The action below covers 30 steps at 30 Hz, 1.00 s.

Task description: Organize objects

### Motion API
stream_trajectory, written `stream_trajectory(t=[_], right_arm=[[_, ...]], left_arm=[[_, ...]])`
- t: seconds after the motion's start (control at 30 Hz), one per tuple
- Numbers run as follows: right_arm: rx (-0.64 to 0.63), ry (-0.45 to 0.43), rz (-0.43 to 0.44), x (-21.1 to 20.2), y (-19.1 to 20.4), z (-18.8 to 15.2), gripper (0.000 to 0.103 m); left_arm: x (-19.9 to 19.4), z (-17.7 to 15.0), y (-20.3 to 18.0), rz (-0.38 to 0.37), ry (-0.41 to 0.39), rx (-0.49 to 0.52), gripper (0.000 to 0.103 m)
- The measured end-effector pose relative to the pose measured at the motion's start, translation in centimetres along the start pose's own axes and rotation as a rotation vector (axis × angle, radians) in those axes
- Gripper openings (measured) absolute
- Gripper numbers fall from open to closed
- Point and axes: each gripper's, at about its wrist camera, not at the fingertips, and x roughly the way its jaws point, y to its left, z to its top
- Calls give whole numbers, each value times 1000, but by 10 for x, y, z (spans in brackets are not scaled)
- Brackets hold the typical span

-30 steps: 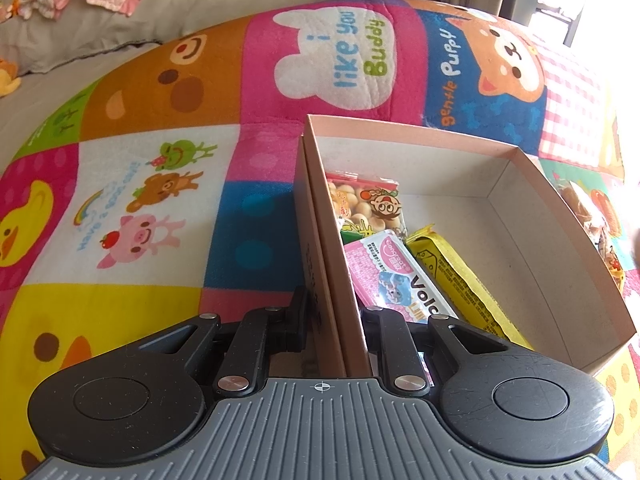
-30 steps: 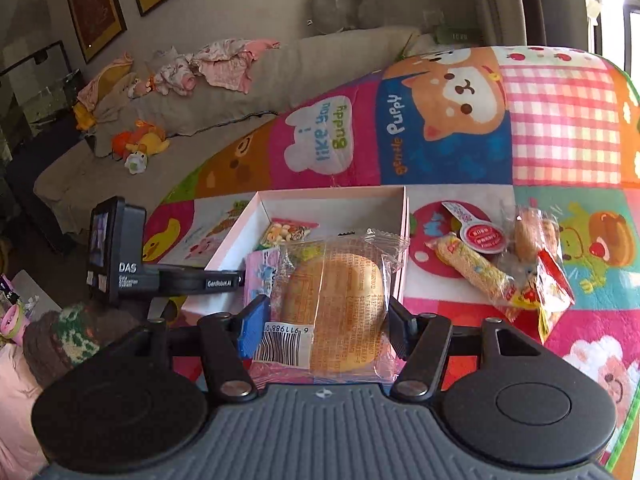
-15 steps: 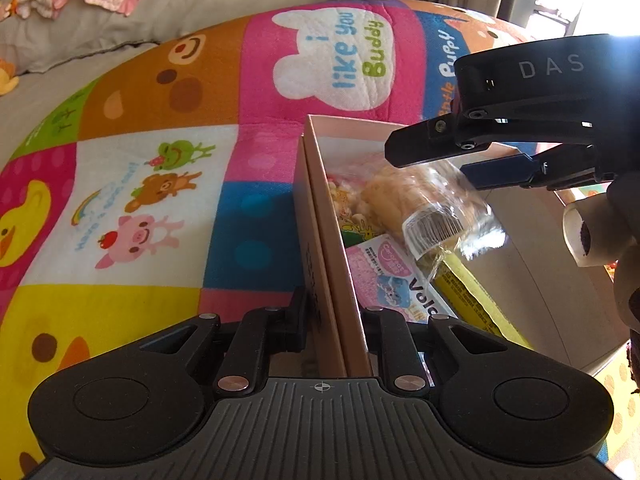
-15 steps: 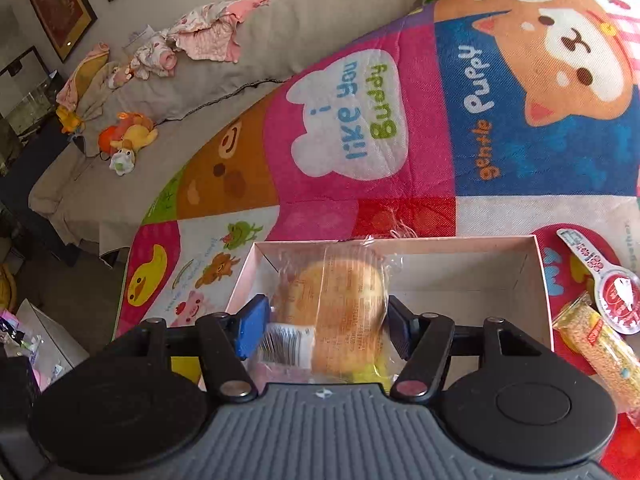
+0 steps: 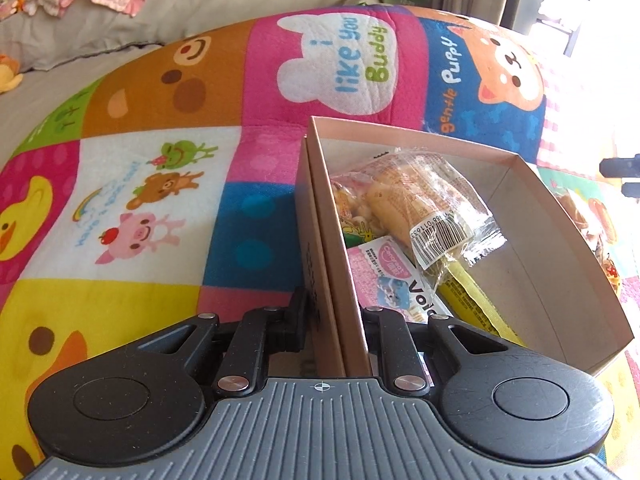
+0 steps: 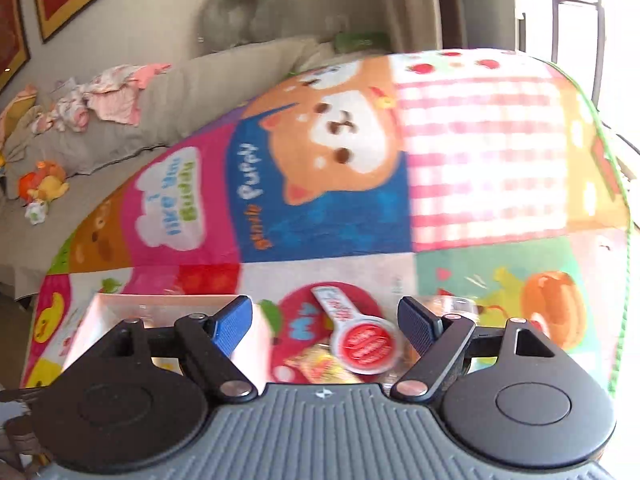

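The left gripper (image 5: 335, 320) points steeply downward, its jaws drawn close together and pinching the near side wall of the cardboard box (image 5: 340, 280), one finger outside the wall and one inside. The right gripper (image 6: 324, 322) also tilts downward, and its jaws are opening, the two blue-padded fingers (image 6: 232, 324) standing wide apart with nothing gripped between them. In the left wrist view only its dark tip shows at the far right edge. No hand or sleeve is visible in either view.
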Motion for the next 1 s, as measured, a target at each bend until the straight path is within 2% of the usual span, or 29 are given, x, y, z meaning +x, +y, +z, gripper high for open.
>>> stream_trajectory(t=[0.1, 0.2, 0.33, 0.43, 0.5, 0.53, 0.57, 0.63, 0.73, 0.8, 0.83, 0.9, 1.0], right_arm=[[41, 22, -47, 17, -28, -8, 80], [123, 36, -59, 39, -50, -10, 81], [152, 74, -96, 75, -62, -10, 85], [157, 118, -85, 94, -66, -15, 85], [154, 146, -58, 95, -68, -22, 71], [159, 146, -39, 90, -70, -26, 63], [158, 150, -31, 84, -71, -31, 59], [140, 164, -27, 70, -71, -43, 55], [123, 197, -13, 41, -70, -68, 55], [135, 239, 36, 23, -69, -84, 55], [127, 266, 87, 12, -67, -92, 57], [81, 271, 154, -7, -59, -100, 64], [-60, 175, 89, -31, -41, -95, 72]], left_arm=[[0, 1, -1, 6, 4, 2, 19], [0, 1, -2, 11, 6, 5, 19], [1, 2, -1, 12, 9, -1, 19], [0, 2, -1, 11, 13, -3, 19], [0, 2, -1, 11, 13, -1, 19], [0, 2, -1, 12, 13, 0, 19], [0, 2, -1, 12, 13, 1, 19], [0, 2, -1, 11, 12, 0, 19], [0, 2, -1, 8, 11, -3, 19], [0, 2, -1, 7, 11, -3, 19], [0, 2, -1, 7, 11, -3, 19], [0, 2, 0, 7, 11, -3, 19], [0, 2, 0, 7, 9, -7, 19]])
